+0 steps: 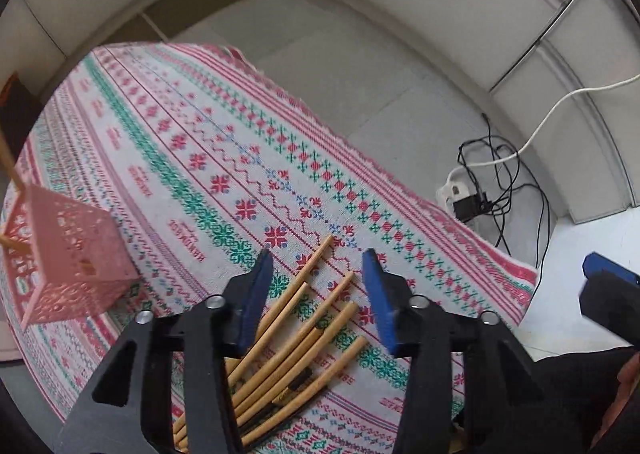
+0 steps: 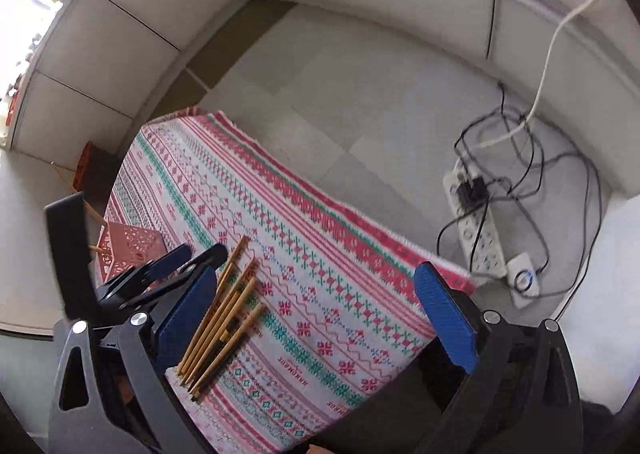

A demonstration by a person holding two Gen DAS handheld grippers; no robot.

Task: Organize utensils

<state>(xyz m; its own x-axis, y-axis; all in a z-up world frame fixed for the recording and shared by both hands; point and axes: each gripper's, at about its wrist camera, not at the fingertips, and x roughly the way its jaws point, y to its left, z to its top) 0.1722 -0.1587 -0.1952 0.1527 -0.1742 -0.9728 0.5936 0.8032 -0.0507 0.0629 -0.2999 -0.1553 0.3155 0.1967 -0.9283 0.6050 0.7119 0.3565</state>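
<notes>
L gripper over chopsticks

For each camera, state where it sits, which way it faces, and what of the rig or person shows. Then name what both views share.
Left wrist: on the left hand-held gripper, looking steeply down at the chopsticks between its parted blue fingers; the right hand-held gripper's tip shows at the right edge.
Right wrist: on the right hand-held gripper, looking down, jaws wide apart; the left hand-held gripper shows at left.
Shared: chopsticks, patterned tablecloth, pink basket, power strip.
</notes>
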